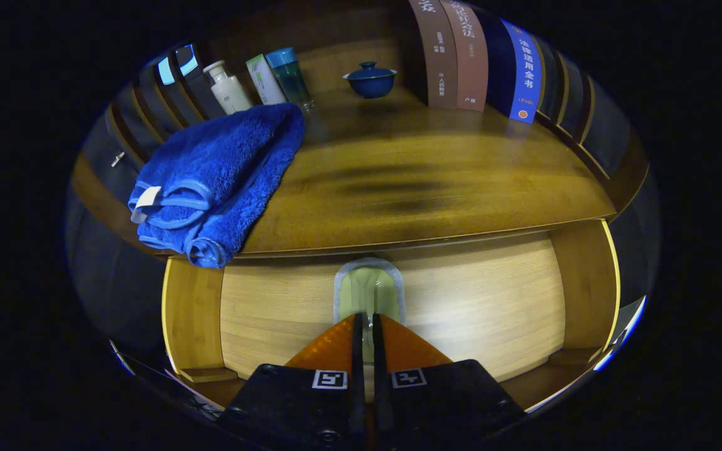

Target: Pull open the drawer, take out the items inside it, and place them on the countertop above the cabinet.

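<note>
Down in the open drawer point(261, 313), claw point(367, 326) nearly closed, both fingers pinching a pale green pouch-like item point(368, 288) with a grey edge, just above the drawer floor. Blue towel point(217, 175) already lies on the desk point(411, 181), hanging over its front edge. Left, by my read: lift this item out and set it on the desk; nothing else visible in the drawer.

three books point(470, 56), about three bottles point(228, 88)
</note>
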{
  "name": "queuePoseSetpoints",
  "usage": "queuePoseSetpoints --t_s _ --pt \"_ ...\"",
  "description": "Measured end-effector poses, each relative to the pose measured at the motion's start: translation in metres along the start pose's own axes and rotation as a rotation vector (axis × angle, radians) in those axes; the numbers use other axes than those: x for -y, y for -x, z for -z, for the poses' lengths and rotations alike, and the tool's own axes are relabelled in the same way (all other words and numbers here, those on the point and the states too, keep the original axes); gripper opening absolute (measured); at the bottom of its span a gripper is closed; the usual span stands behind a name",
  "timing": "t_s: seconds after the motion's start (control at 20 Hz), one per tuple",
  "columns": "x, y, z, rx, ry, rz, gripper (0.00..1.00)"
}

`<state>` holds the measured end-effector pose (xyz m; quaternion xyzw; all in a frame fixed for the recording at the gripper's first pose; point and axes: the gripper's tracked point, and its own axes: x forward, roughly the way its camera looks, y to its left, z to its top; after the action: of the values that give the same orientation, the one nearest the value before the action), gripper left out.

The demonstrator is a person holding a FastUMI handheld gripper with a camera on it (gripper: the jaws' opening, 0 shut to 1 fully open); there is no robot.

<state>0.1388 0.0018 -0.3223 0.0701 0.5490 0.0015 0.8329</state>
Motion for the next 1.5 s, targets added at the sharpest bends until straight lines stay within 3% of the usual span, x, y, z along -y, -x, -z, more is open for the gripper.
queuePoseSetpoints --t_s 0.05,0.2,0.45,0.7,0.85,1.2,1.5 --pt "-0.001 0.0 0.002 -0.008 -0.001 -0.007 0.11" --pt "-0.002 -0.001 0.0 0.024 -0.003 -0.013 0.4" --pt "0.0 -0.016 0.003 -0.028 0.014 0.009 0.44" --pt "-0.003 -0.024 0.008 -0.072 0.036 0.011 0.44" --pt "-0.001 -0.027 0.007 -0.066 0.033 0.022 0.26" --pt "-0.005 -0.014 0.006 -0.036 0.054 -0.001 0.26" --pt "-0.008 0.042 0.001 0.09 0.05 -0.053 0.26"
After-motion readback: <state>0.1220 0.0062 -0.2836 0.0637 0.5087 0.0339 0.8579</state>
